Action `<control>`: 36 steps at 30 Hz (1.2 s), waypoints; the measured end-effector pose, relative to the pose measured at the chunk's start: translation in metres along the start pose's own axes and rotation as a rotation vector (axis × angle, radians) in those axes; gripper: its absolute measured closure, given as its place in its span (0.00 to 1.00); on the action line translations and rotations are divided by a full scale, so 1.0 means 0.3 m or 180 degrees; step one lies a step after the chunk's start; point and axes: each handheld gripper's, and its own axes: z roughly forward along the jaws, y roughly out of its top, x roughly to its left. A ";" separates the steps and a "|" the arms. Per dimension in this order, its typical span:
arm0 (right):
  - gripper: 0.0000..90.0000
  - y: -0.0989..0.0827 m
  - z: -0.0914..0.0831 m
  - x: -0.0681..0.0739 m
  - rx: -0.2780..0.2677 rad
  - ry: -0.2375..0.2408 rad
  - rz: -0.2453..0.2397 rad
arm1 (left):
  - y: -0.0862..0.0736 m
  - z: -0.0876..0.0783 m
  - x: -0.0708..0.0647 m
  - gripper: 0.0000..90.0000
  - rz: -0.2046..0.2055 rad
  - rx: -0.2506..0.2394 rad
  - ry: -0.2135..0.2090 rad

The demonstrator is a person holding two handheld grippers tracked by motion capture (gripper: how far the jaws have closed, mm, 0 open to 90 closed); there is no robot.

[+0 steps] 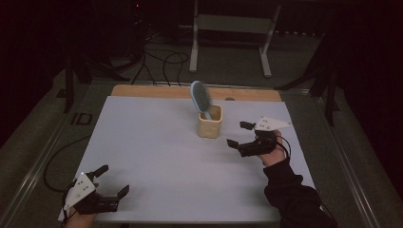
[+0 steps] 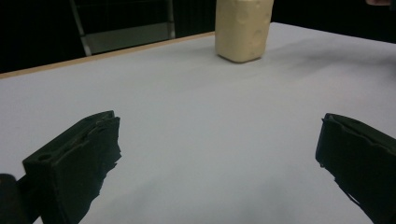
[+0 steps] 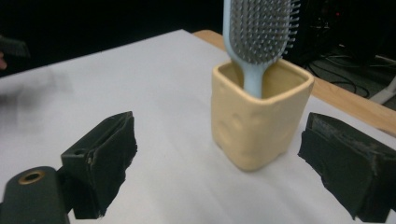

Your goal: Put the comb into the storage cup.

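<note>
Two grippers are in play, and both have their jaws spread wide with nothing between them. I have the right gripper [image 1: 239,134] just beside the cream holder [image 1: 210,122], which sits on the white table cover [image 1: 152,156] toward the far middle, with the blue hairbrush [image 1: 200,98] standing handle-down inside it and leaning toward the far-left rim. In the right gripper view the holder [image 3: 256,126] sits between my two jaws but slightly ahead of them, apart from both, and the brush head [image 3: 259,29] rises above the rim. My left gripper [image 1: 114,180] hangs well apart at the near-left corner of the cover, and its own view looks across bare cover to the holder [image 2: 243,29] far off. I judge the brush to be light, stiff plastic, smooth on the handle and likely a bit slippery; the bristle face would give under the pads, so I would take it by the narrow neck just above the rim, or by the flat edges of the head. The holder looks thick-walled and rigid, with dimpled sides, probably heavy enough to stay put but able to tip if I drag the brush sideways, so a straight lift suits it best.
</note>
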 end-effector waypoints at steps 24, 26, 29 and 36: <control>0.11 -0.207 -0.147 0.071 0.0059 -0.0063 0.0055 | 0.001 0.005 -0.003 0.00 0.0009 0.0009 -0.0008; 0.11 -0.215 -0.152 0.073 0.0078 -0.0065 0.0081 | 0.002 0.005 -0.003 0.00 0.0007 -0.0003 -0.0006; 0.11 -0.248 -0.172 0.082 0.0111 -0.0090 0.0080 | 0.001 0.005 -0.003 0.00 0.0005 0.0011 -0.0010; 0.11 -0.298 -0.196 0.109 0.0159 -0.0118 0.0039 | 0.002 0.007 -0.003 0.00 0.0020 0.0007 -0.0014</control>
